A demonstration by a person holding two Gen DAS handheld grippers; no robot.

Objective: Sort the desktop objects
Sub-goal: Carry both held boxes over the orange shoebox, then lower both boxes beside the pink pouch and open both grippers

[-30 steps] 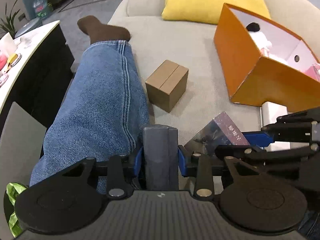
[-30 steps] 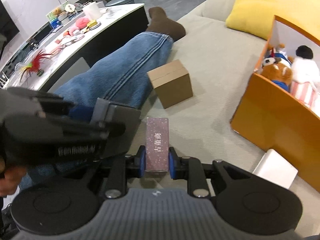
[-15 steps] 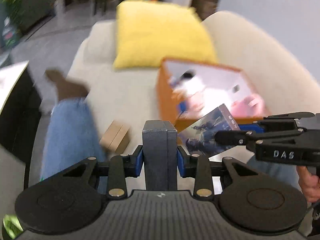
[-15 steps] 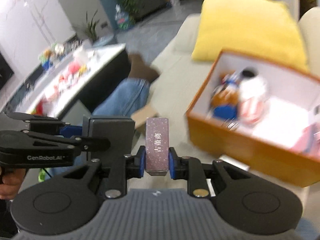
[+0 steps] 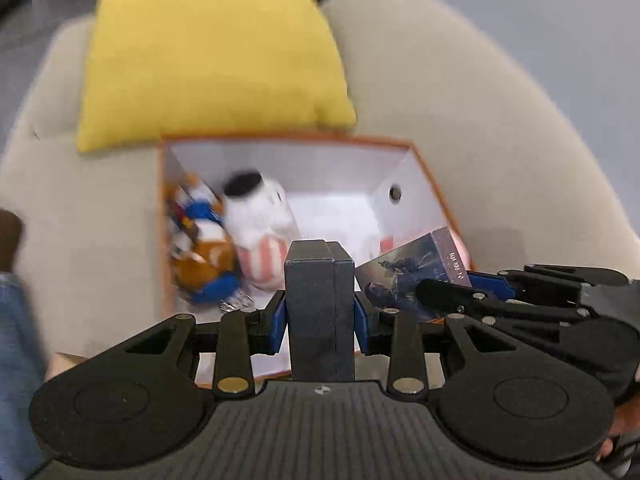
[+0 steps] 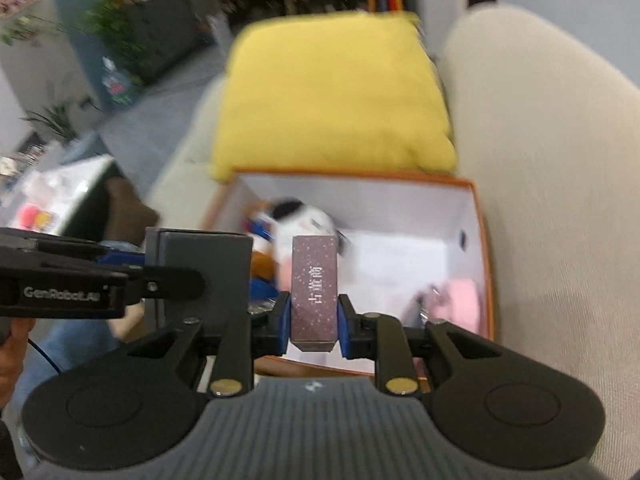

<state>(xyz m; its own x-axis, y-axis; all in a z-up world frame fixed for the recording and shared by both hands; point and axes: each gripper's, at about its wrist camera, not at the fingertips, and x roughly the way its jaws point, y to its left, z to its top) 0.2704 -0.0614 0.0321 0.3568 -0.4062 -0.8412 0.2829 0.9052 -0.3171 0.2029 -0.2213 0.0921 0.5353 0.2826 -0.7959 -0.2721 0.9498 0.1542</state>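
- Right now you've got both tongs loaded: left gripper [image 5: 320, 312] is clamped on the dark grey box [image 5: 320, 304], right gripper [image 6: 314, 320] is clamped on the purple speckled box [image 6: 314, 292].
- Both boxes hang over the near edge of the orange bin [image 5: 432, 184], which sits on the beige sofa [image 5: 480, 128] in front of the yellow cushion [image 5: 208, 52].
- Done so far, judging by the bin: plush toys already inside, a white one w/ black top [image 5: 256, 208] and a brown/blue one [image 5: 204, 248] at the left, something pink [image 6: 464, 304] at the right.
- Left to do: neither box is dropped yet; you prob. need to get them over the bare white floor mid-bin & let go. Whether more items wait elsewhere, can't tell.
- Materials: grey box is matte, rigid, square-edged, w/ a seam down its front. Purple box is a slim card carton, glittery spine w/ printed characters, picture artwork on its broad face.
- Bin is stiff board, orange outside, smooth white inside, a round hole in the right wall.
- Toys look soft, squashy; sofa fabric is a fine weave. Frames are motion-blurred, so finer detail is unclear.
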